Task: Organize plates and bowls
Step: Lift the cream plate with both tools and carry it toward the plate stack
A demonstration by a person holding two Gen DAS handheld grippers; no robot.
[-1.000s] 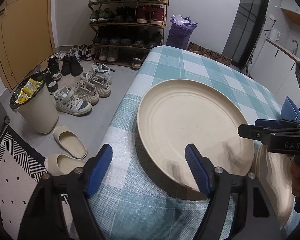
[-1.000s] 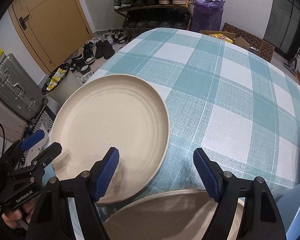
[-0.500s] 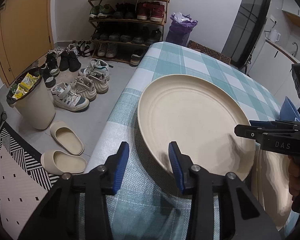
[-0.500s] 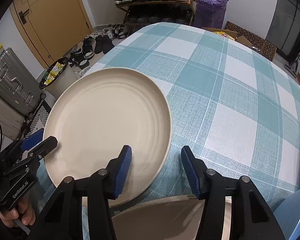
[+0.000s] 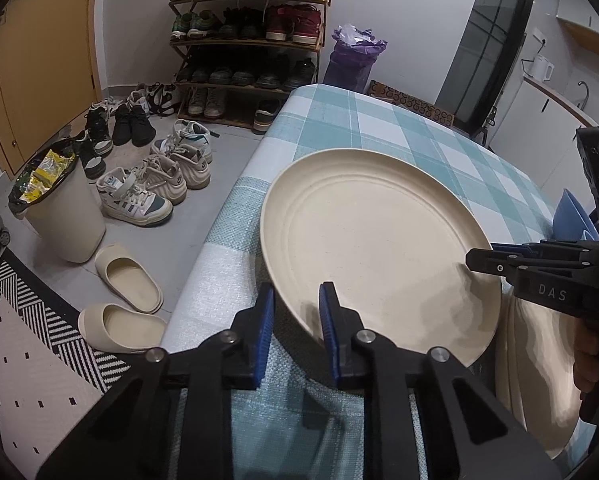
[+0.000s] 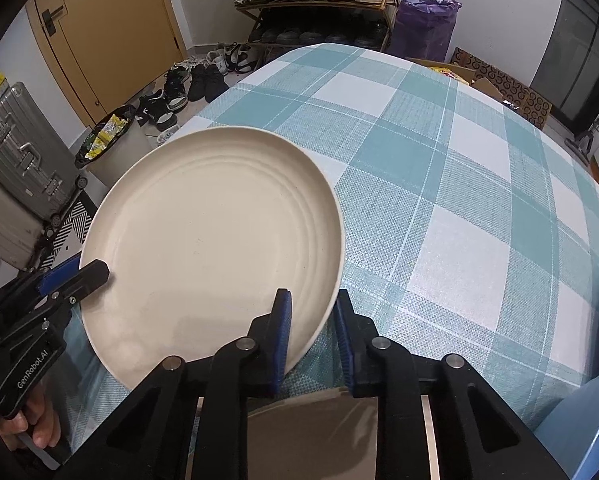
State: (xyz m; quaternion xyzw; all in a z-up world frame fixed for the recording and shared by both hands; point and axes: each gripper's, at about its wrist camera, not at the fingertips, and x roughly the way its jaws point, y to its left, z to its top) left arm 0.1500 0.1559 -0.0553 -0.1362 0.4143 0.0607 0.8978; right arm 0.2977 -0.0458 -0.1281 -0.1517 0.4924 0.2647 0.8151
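The big cream plate (image 5: pixel 371 240) sat near the corner of the bench (image 6: pixel 439 152), on its teal-and-white check cloth, and both grippers had it by the rim. The left gripper (image 5: pixel 297 312) had just been closing its jaws, and in its own view the blue pads stood narrow with the plate's near edge pinched between them. The right gripper (image 6: pixel 311 320) had likewise just been closing, and its jaws straddled the opposite part of the rim, one pad inside the lip and one outside. The plate looked slightly raised on the gripped side, with a shadow under the near edge, though I could not say it was clear of the cloth.

To my eye the plate was stiff, thin-walled and matte, probably one of those light fibre or plastic ones rather than china, so weight should be no trouble. The awkwardness was its width: held by one edge only, it would lever hard against the pads and might swivel or slide out. Two grips on opposite sides seemed the sensible hold, with pads set well over the raised lip, not merely on its outer curve.

A second cream plate (image 5: pixel 539 380) lay just beside it, close under the right gripper, and something blue, perhaps bowls (image 5: pixel 571 216), showed at the far right edge, too cut off to tell. I judged that the plates would nest easily if lowered flat, though a tilted drop could clatter or skid.
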